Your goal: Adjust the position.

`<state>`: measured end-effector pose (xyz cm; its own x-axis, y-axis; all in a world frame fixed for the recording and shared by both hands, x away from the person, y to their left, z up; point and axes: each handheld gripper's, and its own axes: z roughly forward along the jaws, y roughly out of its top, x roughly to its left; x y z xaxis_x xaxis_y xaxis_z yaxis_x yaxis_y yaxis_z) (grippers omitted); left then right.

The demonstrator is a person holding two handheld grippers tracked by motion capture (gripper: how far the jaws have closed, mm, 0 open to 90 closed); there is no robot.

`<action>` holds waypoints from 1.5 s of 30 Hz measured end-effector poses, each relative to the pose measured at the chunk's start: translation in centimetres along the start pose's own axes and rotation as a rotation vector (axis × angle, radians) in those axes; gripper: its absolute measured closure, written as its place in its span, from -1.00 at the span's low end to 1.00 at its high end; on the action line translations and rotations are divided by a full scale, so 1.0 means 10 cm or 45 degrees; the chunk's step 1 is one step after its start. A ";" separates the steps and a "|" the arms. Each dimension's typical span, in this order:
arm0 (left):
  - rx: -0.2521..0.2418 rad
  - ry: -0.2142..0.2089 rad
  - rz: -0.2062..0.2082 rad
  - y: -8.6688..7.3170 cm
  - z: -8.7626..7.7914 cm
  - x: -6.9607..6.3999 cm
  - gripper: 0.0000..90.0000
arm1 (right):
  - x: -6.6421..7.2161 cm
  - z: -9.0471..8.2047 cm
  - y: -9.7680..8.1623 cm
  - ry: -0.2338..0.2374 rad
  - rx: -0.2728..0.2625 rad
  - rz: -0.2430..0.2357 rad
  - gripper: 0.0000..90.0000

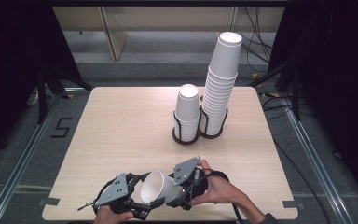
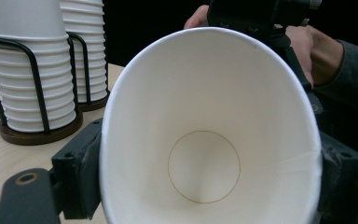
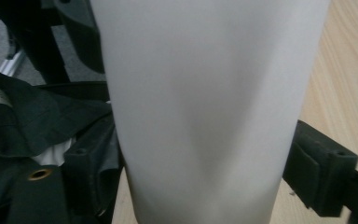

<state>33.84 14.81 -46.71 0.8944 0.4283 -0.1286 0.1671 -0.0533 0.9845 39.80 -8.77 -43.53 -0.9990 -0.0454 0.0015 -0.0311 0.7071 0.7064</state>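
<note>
A white paper cup point(image 1: 157, 186) lies on its side in the air near the table's front edge, mouth toward the left. My left gripper point(image 1: 144, 192) is shut on its rim. In the left gripper view the cup point(image 2: 205, 116) is squeezed oval between the black jaws, and I look straight into its bottom. My right gripper point(image 1: 173, 189) is shut on the cup's lower body. In the right gripper view the cup wall point(image 3: 205, 93) is dented between the black fingers point(image 3: 321, 168). A hand point(image 2: 317, 46) holds the right gripper behind the cup.
At the back right of the wooden table point(image 1: 121, 126) stand two black wire holders with white cups: a short stack point(image 1: 187, 112) and a tall leaning stack point(image 1: 220, 88). The left gripper view has them at its upper left point(image 2: 32, 93). Dark floor and cables surround the table.
</note>
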 end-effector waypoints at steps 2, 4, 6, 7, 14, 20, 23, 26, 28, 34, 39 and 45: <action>-0.006 0.000 0.010 0.01 0.01 -0.01 -0.66 | 0.04 0.00 0.03 -0.068 0.062 -0.021 -0.60; 0.008 0.008 0.015 0.02 0.00 -0.02 -0.66 | 0.07 0.01 0.05 -0.078 0.083 -0.031 -0.48; -0.008 0.005 -0.006 0.01 -0.01 -0.01 -0.68 | 0.10 0.01 0.06 -0.079 0.076 -0.017 -0.48; -0.008 0.005 -0.006 0.01 -0.01 -0.01 -0.71 | 0.10 0.01 0.06 -0.079 0.076 -0.017 -0.48; -0.015 0.054 -0.064 -0.02 0.01 0.01 -0.88 | 0.05 0.00 -0.02 -0.024 -0.081 0.047 -0.46; -0.045 0.062 -0.094 -0.02 0.01 0.01 -0.85 | 0.02 0.00 -0.06 -0.016 -0.175 0.104 -0.47; -0.050 0.061 -0.082 -0.02 0.02 -0.01 -0.80 | 0.04 0.06 -0.06 -0.001 -0.193 0.126 -0.48; -0.062 0.060 -0.077 -0.01 0.02 -0.02 -0.79 | 0.05 0.09 -0.07 0.003 -0.189 0.135 -0.48; -0.066 0.056 -0.077 -0.01 0.02 -0.02 -0.78 | 0.05 0.11 -0.07 0.004 -0.189 0.136 -0.48; -0.083 0.053 -0.066 -0.01 0.01 -0.02 -0.72 | 0.05 0.14 -0.06 0.009 -0.202 0.142 -0.48; -0.073 0.054 -0.048 0.00 0.01 -0.04 -0.62 | 0.03 0.14 -0.09 0.017 -0.196 0.185 -0.55; -0.098 0.104 -0.051 0.06 -0.07 0.01 -0.61 | -0.01 0.17 -0.19 -0.002 -0.143 0.218 -0.61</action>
<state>33.70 15.43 -46.07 0.8503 0.5011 -0.1608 0.1667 0.0333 0.9854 39.92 -8.95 -46.06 -0.9894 0.0703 0.1273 0.1432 0.6212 0.7704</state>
